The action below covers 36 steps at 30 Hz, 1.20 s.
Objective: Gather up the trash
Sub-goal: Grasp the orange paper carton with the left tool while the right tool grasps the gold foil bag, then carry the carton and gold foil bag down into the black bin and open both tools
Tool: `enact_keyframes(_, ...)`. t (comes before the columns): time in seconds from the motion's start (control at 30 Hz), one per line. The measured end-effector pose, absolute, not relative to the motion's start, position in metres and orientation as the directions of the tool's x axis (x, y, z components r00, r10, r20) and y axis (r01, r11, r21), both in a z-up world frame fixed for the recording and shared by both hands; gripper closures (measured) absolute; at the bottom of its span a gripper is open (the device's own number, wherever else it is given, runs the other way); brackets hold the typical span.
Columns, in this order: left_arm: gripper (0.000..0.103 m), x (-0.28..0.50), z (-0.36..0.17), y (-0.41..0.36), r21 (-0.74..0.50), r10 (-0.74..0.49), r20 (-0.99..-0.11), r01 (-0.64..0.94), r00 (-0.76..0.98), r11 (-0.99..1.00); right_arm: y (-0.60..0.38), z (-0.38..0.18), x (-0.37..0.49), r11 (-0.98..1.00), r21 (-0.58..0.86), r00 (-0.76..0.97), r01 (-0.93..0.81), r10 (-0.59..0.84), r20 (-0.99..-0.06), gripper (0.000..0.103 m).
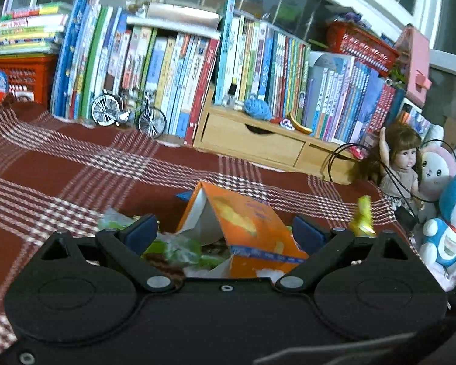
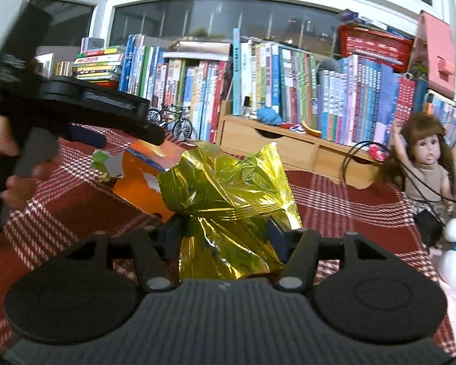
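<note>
A torn orange carton (image 1: 243, 222) lies tented on the red plaid cloth (image 1: 60, 167), over a crumpled green wrapper (image 1: 179, 248). My left gripper (image 1: 225, 231) is open wide, one blue pad on each side of the carton and wrapper. The right wrist view shows that left gripper (image 2: 130, 140) from the side, just above the orange carton (image 2: 136, 182) and the green wrapper (image 2: 101, 158). My right gripper (image 2: 225, 235) is shut on a crumpled gold foil wrapper (image 2: 228, 182), held upright off the cloth. That gold wrapper (image 1: 363, 217) shows at the right of the left wrist view.
A row of upright books (image 1: 173, 70) and a wooden drawer unit (image 1: 252, 140) line the back. A toy bicycle (image 1: 127, 115) stands before the books. A doll (image 2: 425, 164) and plush toys (image 1: 453, 222) sit at the right. A hand (image 2: 3, 140) holds the left gripper.
</note>
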<state>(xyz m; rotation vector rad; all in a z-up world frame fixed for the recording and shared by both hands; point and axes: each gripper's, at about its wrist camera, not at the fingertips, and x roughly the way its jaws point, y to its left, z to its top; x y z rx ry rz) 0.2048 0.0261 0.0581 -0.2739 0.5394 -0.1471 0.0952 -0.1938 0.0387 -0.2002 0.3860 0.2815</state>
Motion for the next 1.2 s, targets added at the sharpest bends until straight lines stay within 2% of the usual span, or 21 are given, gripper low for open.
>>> enact_keyframes(0.07, 0.012, 0.216, 0.056, 0.023, -0.32, -0.212, -0.498, 0.05, 0.841, 0.946, -0.199, 0.039, 0.092, 0.945, -0.135, 0.891, -0.297, 0.224, -0.395, 0.04)
enact_keyframes(0.1, 0.018, 0.22, 0.056, 0.021, -0.332, -0.222, -0.502, 0.052, 0.836, 0.942, -0.2, 0.039, 0.092, 0.946, -0.134, 0.891, -0.295, 0.222, -0.396, 0.04)
enact_keyframes(0.13, 0.03, 0.224, 0.055, 0.019, -0.346, -0.236, -0.504, 0.056, 0.831, 0.937, -0.202, 0.038, 0.091, 0.947, -0.133, 0.892, -0.291, 0.218, -0.396, 0.04)
enact_keyframes(0.17, 0.038, 0.226, 0.055, 0.017, -0.36, -0.246, -0.504, 0.057, 0.828, 0.931, -0.203, 0.038, 0.091, 0.949, -0.132, 0.893, -0.287, 0.215, -0.396, 0.04)
enact_keyframes(0.23, 0.063, 0.229, 0.054, 0.014, -0.38, -0.261, -0.513, 0.057, 0.818, 0.923, -0.205, 0.037, 0.09, 0.951, -0.128, 0.893, -0.282, 0.212, -0.397, 0.04)
enact_keyframes(0.27, 0.069, 0.229, 0.054, 0.012, -0.38, -0.262, -0.516, 0.056, 0.815, 0.923, -0.206, 0.038, 0.089, 0.952, -0.126, 0.894, -0.28, 0.211, -0.395, 0.04)
enact_keyframes(0.3, 0.081, 0.229, 0.053, 0.01, -0.375, -0.263, -0.521, 0.059, 0.812, 0.925, -0.207, 0.038, 0.087, 0.952, -0.124, 0.895, -0.279, 0.211, -0.394, 0.04)
enact_keyframes(0.53, 0.089, 0.204, 0.073, 0.005, -0.358, -0.291, -0.454, 0.126, 0.842, 0.925, -0.208, 0.042, 0.078, 0.953, -0.121, 0.9, -0.277, 0.214, -0.379, 0.04)
enact_keyframes(0.8, 0.097, 0.152, 0.108, 0.01, -0.275, -0.275, -0.348, 0.183, 0.896, 0.944, -0.21, 0.051, 0.063, 0.955, -0.102, 0.907, -0.28, 0.228, -0.354, 0.041)
enact_keyframes(1.2, 0.098, 0.037, 0.118, 0.033, -0.185, -0.274, -0.267, 0.23, 0.924, 0.956, -0.2, 0.062, 0.019, 0.936, -0.074, 0.896, -0.345, 0.305, -0.323, 0.042)
